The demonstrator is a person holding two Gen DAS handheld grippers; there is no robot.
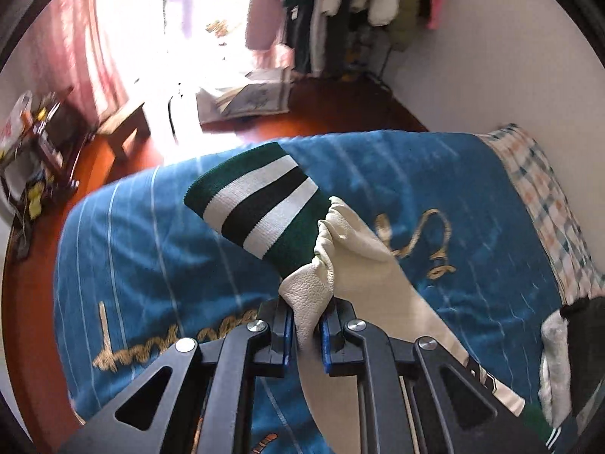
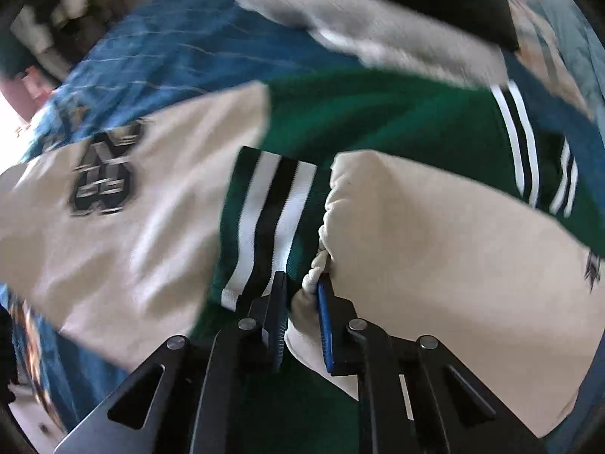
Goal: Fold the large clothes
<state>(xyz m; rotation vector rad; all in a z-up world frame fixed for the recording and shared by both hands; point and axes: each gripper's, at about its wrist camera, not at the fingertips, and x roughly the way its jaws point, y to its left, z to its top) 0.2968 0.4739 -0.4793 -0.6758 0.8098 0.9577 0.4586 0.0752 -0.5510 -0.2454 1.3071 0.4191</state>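
Note:
A green varsity jacket (image 2: 378,121) with cream sleeves lies on a bed with a blue blanket (image 1: 151,249). My left gripper (image 1: 306,325) is shut on the cream leather end of one sleeve (image 1: 363,265) and holds it raised above the blanket, its green cuff with white and black stripes (image 1: 257,200) pointing away. My right gripper (image 2: 300,302) is shut on the other cream sleeve (image 2: 435,249) at its gathered seam beside its striped cuff (image 2: 264,219), low over the jacket's green body. A cream sleeve with a dark patch (image 2: 106,174) lies to the left.
A grey and black garment (image 2: 378,34) lies at the jacket's far side; it also shows in the left wrist view (image 1: 567,359). A plaid sheet (image 1: 544,196) runs along the white wall. Beyond the bed are a red floor, a wooden stool (image 1: 124,128) and hanging clothes (image 1: 340,11).

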